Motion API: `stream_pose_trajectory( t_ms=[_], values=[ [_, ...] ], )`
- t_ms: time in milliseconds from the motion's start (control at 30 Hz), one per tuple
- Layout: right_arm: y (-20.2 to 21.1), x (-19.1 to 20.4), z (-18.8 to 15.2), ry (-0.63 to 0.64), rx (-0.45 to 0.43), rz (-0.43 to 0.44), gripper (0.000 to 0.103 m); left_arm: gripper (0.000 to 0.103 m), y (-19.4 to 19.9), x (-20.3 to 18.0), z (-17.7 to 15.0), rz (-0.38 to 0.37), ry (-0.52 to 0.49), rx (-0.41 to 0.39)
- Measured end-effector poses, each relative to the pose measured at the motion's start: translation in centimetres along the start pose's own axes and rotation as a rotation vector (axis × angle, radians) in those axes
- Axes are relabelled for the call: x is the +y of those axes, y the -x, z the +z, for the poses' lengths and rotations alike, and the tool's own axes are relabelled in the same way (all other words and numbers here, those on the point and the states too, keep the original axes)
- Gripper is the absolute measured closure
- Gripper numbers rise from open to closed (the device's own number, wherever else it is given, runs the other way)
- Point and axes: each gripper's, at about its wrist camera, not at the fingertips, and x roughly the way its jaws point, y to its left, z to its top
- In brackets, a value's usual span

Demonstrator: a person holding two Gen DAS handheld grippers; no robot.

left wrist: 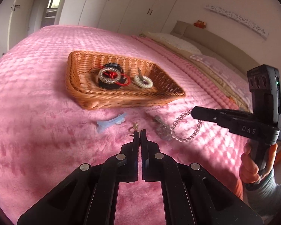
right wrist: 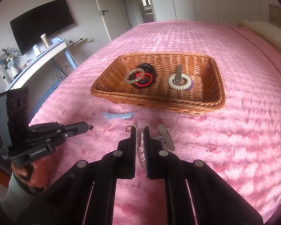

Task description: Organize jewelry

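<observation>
A wicker basket (left wrist: 95,95) (right wrist: 159,101) sits on the pink bedspread and holds a black and red bracelet pile (left wrist: 110,76) (right wrist: 142,76) and a white coil hair tie (left wrist: 143,81) (right wrist: 180,82). My left gripper (left wrist: 140,132) (right wrist: 87,126) is shut on a small earring (left wrist: 135,131) (right wrist: 90,127), held just above the bed. My right gripper (right wrist: 140,131) (left wrist: 193,112) is shut on a clear bead bracelet (left wrist: 185,129) (right wrist: 140,150) that hangs from it. A second earring (left wrist: 134,126) (right wrist: 129,128), a blue hair clip (left wrist: 110,122) (right wrist: 118,115) and a silver clip (left wrist: 163,129) (right wrist: 165,135) lie on the bed.
Pillows (left wrist: 178,43) and a headboard lie at the bed's far right. A white desk (right wrist: 37,61) with a monitor (right wrist: 41,24) stands left of the bed. Wardrobe doors (left wrist: 121,3) line the back wall.
</observation>
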Motion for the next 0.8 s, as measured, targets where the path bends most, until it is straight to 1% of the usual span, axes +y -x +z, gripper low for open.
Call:
stream_pose_trajectory(
  t_ms=[100, 200, 333, 467, 567, 633, 800],
  values=[
    [1.0, 0.4, 0.3, 0.002, -0.02, -0.004, 0.097, 0.103, 0.7, -0.5, 0.4, -0.003, -0.004, -0.027],
    [2.0, 0.6, 1.3, 0.004, -0.052, -0.004, 0.097, 0.103, 1.2, -1.0, 1.5, 0.005, -0.021, -0.052],
    [3.0, 0.7, 4.1, 0.022, -0.107, -0.024, 0.097, 0.103, 1.4, -1.6, 4.2, 0.018, -0.053, -0.089],
    [3.0, 0.3, 7.5, 0.028, -0.151, -0.049, 0.097, 0.103, 0.3, -2.0, 7.6, 0.02, -0.085, -0.11],
    [1.6, -0.7, 9.8, 0.013, -0.157, -0.058, 0.097, 0.103, -1.5, -2.2, 9.8, 0.022, -0.098, -0.112],
    [0.0, -1.5, 11.1, -0.003, -0.143, -0.053, 0.097, 0.103, -3.1, -2.1, 10.9, 0.021, -0.098, -0.1],
    [-4.8, -2.9, 12.6, -0.035, -0.082, -0.058, 0.097, 0.103, -6.9, -1.1, 11.4, 0.019, -0.075, -0.043]
  ],
)
